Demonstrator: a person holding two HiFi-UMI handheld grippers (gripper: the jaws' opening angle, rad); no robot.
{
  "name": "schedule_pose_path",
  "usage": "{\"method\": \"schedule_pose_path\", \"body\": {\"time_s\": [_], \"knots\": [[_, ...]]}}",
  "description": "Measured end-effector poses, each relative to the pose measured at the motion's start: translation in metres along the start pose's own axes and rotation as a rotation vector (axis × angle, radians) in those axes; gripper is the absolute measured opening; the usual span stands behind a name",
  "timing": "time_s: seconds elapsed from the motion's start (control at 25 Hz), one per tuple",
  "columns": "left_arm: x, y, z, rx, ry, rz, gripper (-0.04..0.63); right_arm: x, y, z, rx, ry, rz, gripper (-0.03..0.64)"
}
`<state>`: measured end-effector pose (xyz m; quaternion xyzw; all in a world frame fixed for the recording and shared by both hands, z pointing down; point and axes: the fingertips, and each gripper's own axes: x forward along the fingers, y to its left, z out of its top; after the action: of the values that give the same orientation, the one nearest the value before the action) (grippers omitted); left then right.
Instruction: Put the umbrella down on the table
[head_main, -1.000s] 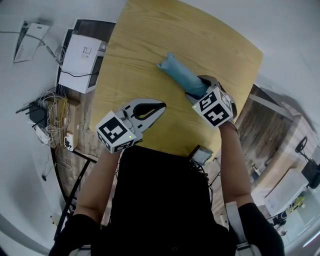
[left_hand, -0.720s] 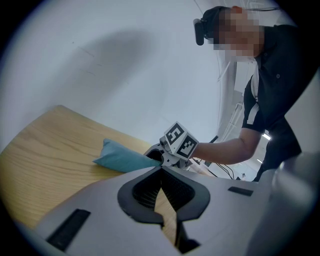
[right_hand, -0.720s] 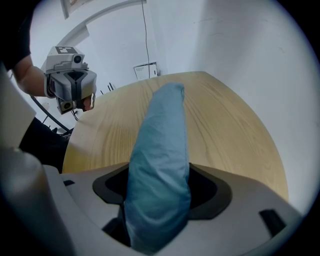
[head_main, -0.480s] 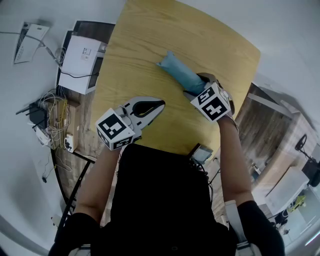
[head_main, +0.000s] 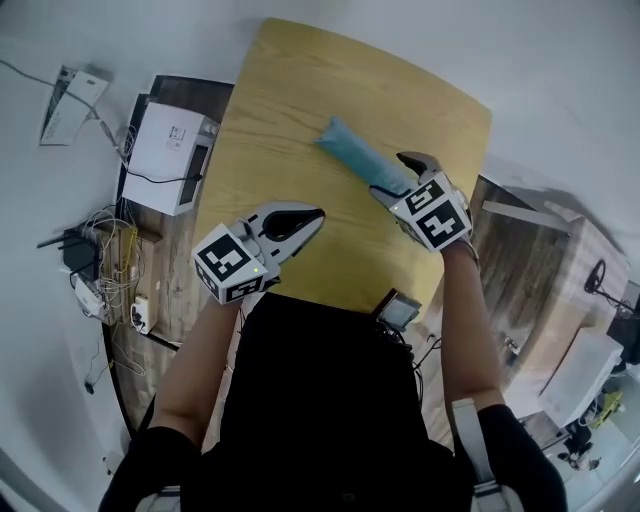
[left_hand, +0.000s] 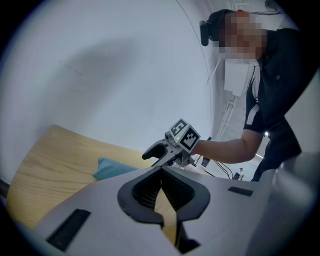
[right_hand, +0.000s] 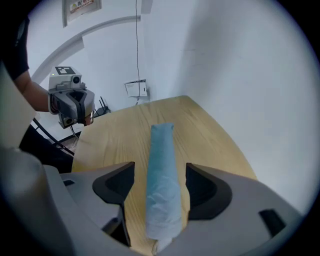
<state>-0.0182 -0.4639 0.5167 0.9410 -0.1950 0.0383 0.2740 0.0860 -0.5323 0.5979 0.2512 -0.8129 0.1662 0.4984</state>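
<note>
A folded light-blue umbrella (head_main: 358, 159) lies on the wooden table (head_main: 290, 110), pointing toward the far left. My right gripper (head_main: 400, 178) is open at its near end. In the right gripper view the umbrella (right_hand: 162, 170) runs between the two jaws of the right gripper (right_hand: 160, 167) with a gap on each side. My left gripper (head_main: 313, 214) is shut and holds nothing; it hovers over the table's near left part, apart from the umbrella. The left gripper view shows the left gripper (left_hand: 161, 169) with its tips together, the umbrella (left_hand: 111, 168) and the right gripper (left_hand: 154, 150) beyond.
A white box-shaped device (head_main: 168, 145) sits on a dark cabinet left of the table, with tangled cables (head_main: 110, 255) on the floor below. A small dark device (head_main: 399, 310) hangs at the table's near edge. White walls stand behind the table.
The right gripper's jaws have spread away from the umbrella, which now lies loose on the table. The left gripper has barely moved.
</note>
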Motion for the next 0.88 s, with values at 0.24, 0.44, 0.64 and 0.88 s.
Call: {"method": "schedule_pose_path", "body": {"time_s": [0.24, 0.44, 0.64, 0.88], "knots": [[-0.025, -0.039, 0.031, 0.067, -0.064, -0.043, 0.012, -0.086, 0.026, 0.036, 0.049, -0.221, -0.081, 0.304], [-0.056, -0.077, 0.054, 0.159, -0.103, -0.072, 0.012, -0.155, 0.066, 0.05, 0.035, -0.43, -0.179, 0.129], [-0.094, -0.117, 0.075, 0.234, -0.146, -0.072, 0.012, -0.212, 0.12, 0.05, 0.106, -0.673, -0.181, 0.028], [-0.126, -0.153, 0.061, 0.25, -0.163, -0.095, 0.012, -0.256, 0.182, 0.033, 0.234, -0.97, -0.033, 0.021]]}}
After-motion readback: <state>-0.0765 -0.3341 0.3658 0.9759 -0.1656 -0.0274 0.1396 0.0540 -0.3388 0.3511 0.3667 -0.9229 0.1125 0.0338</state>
